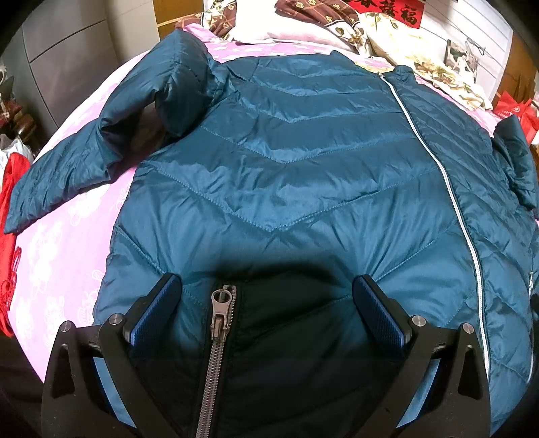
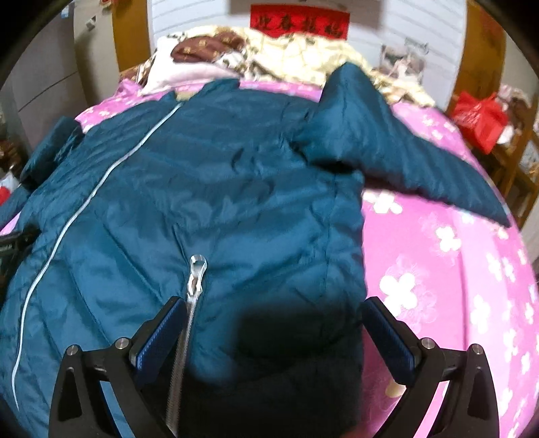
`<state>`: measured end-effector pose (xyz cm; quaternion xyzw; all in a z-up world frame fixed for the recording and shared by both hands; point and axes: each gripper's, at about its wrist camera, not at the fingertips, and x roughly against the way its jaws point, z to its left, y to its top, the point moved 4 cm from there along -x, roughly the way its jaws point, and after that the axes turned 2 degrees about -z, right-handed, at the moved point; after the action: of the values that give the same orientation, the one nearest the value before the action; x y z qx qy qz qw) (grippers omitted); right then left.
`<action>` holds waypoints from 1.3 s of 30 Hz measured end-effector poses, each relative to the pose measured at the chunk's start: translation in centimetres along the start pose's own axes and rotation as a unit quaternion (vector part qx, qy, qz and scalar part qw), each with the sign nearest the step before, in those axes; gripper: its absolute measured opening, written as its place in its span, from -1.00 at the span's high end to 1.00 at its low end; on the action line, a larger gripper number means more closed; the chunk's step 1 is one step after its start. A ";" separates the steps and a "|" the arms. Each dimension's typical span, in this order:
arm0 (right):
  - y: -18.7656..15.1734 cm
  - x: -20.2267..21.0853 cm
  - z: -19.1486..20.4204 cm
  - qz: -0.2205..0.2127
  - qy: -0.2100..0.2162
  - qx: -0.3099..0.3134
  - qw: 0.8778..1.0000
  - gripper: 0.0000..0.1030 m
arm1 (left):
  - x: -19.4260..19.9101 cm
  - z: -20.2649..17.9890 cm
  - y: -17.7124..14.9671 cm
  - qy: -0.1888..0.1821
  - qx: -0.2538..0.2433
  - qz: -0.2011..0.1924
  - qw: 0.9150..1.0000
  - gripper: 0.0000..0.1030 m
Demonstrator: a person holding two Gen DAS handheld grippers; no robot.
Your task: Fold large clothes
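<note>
A large teal quilted jacket (image 1: 286,161) lies spread front-up on a pink flowered bed (image 1: 57,249), zipped along a pale centre zip (image 1: 451,188). Its left sleeve (image 1: 67,168) reaches out to the left. My left gripper (image 1: 266,286) is open, just above the hem, its fingers either side of a pocket zip pull (image 1: 220,313). In the right wrist view the jacket (image 2: 215,188) fills the middle, its right sleeve (image 2: 404,161) stretched out to the right. My right gripper (image 2: 273,308) is open over the hem, beside another pocket zip pull (image 2: 197,273).
Pillows and a folded floral quilt (image 1: 337,20) lie at the head of the bed. Red bags (image 2: 478,118) stand on a wooden shelf at the right. Red cloth (image 1: 10,202) hangs off the left bed edge. A grey cabinet (image 1: 67,50) stands at the left.
</note>
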<state>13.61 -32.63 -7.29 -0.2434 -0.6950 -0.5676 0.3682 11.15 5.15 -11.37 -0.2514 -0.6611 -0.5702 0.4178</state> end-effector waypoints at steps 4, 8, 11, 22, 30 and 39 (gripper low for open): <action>-0.1 0.4 -0.6 0.002 0.039 -0.037 0.999 -1.00 | 0.0 0.1 0.1 0.001 -0.001 -0.002 1.000 -0.99; -0.5 0.3 -0.8 0.014 0.076 -0.059 0.995 -1.00 | 0.0 -0.1 0.0 0.006 -0.002 -0.009 1.000 -0.99; -0.3 0.2 -0.8 0.020 0.076 -0.062 0.995 -1.00 | -0.1 -0.4 0.1 0.015 -0.004 -0.016 1.000 -0.99; -4.1 4.9 -4.4 0.009 0.054 -0.166 0.985 -0.63 | -1.2 -3.4 1.6 -0.025 -0.054 -0.027 0.998 -0.99; -4.2 4.8 -3.4 -0.011 0.049 -0.129 0.990 -0.67 | -1.1 -3.7 1.3 -0.026 -0.048 -0.029 0.998 -0.99; -2.1 10.9 -4.9 -0.009 -0.025 -0.099 0.995 -0.67 | -1.1 -3.8 1.2 -0.027 -0.048 -0.029 0.998 -0.99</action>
<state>6.54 -38.77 0.43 -0.2860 -0.6469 -0.6305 0.3196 13.74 1.89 -11.62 -0.2671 -0.6512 -0.6059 0.3707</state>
